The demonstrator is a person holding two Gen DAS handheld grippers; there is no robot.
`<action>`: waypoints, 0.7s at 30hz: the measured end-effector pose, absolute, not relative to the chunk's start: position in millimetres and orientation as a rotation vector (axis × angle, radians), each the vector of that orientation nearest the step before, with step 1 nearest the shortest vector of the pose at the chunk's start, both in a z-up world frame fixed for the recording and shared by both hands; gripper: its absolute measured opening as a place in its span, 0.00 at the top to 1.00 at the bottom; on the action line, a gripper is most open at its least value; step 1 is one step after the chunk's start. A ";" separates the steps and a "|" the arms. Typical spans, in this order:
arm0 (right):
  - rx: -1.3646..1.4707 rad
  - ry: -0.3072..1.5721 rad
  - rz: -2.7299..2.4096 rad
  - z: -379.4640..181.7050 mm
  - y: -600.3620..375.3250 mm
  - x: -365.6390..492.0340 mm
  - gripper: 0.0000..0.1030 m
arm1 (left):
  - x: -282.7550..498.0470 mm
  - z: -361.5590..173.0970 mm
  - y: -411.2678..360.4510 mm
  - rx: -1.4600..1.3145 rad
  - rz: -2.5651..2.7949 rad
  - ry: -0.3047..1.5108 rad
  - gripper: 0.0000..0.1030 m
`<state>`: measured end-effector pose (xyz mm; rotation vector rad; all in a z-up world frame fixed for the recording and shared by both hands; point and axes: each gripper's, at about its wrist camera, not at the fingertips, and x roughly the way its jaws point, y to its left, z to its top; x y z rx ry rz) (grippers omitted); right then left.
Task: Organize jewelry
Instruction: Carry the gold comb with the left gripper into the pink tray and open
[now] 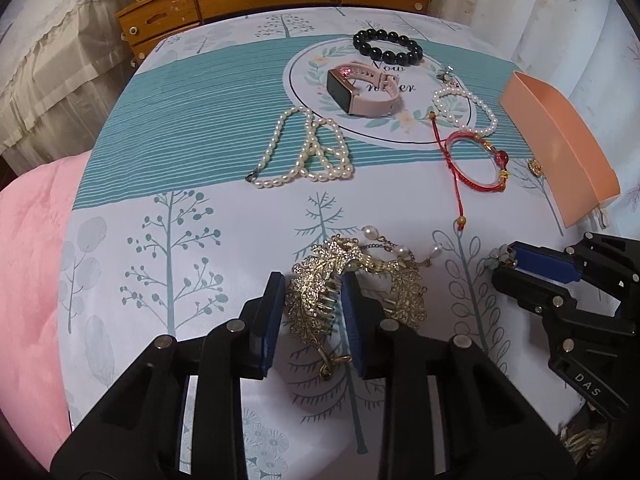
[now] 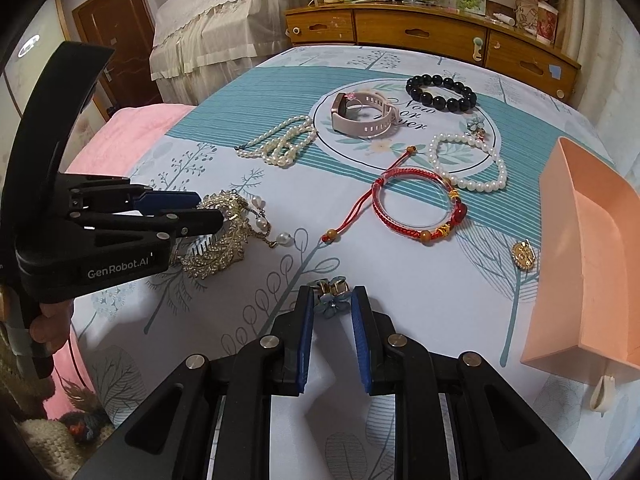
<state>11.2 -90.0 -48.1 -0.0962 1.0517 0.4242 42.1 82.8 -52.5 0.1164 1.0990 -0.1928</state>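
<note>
My left tongs point(image 1: 312, 292) were partly open around the gold leaf hair comb point(image 1: 316, 300); whether the pads already touched it I could not tell. It lay on the bed point(image 1: 200, 208) at my 12 o'clock, closest in. I judged it stiff metal, light, with thin teeth and dangling pearl chains that could snag, so the solid leaf body seemed the place to pinch, not the chains.

My right tongs point(image 2: 332, 300) stood similarly narrowed around the small blue flower clip point(image 2: 329, 298), its petals between the pads, contact unclear. It looked tiny, brittle and apt to slip, so I would have squeezed gently on its metal base.

Farther out at 1 o'clock lay the red braided bracelet point(image 2: 416, 208), soft and trailing a cord. At 3 o'clock sat the peach tray point(image 2: 592, 264), the likely destination, with a gold brooch point(image 2: 525, 255) just beside it. Beyond were the pearl bracelet point(image 2: 468, 164), the pearl necklace point(image 2: 280, 140), the pink watch point(image 2: 360, 118), and farthest, the black bead bracelet point(image 2: 440, 92).
</note>
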 end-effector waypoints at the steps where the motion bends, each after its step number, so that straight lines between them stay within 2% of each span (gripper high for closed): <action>1: -0.090 1.050 0.424 -47.1 -91.1 10.7 0.82 | 40.7 -50.3 83.2 0.114 -0.188 1.094 0.75; 12: 0.034 0.857 0.368 21.4 -141.6 2.6 0.82 | 37.1 21.0 60.2 0.095 -0.199 0.984 0.75; 16: 0.080 0.794 0.259 40.5 -182.3 4.7 0.82 | 44.6 50.5 26.7 0.099 -0.259 0.941 0.75; 21: 0.150 0.794 0.113 35.9 -238.9 11.8 0.82 | 49.2 85.8 -38.3 0.131 -0.371 0.853 0.75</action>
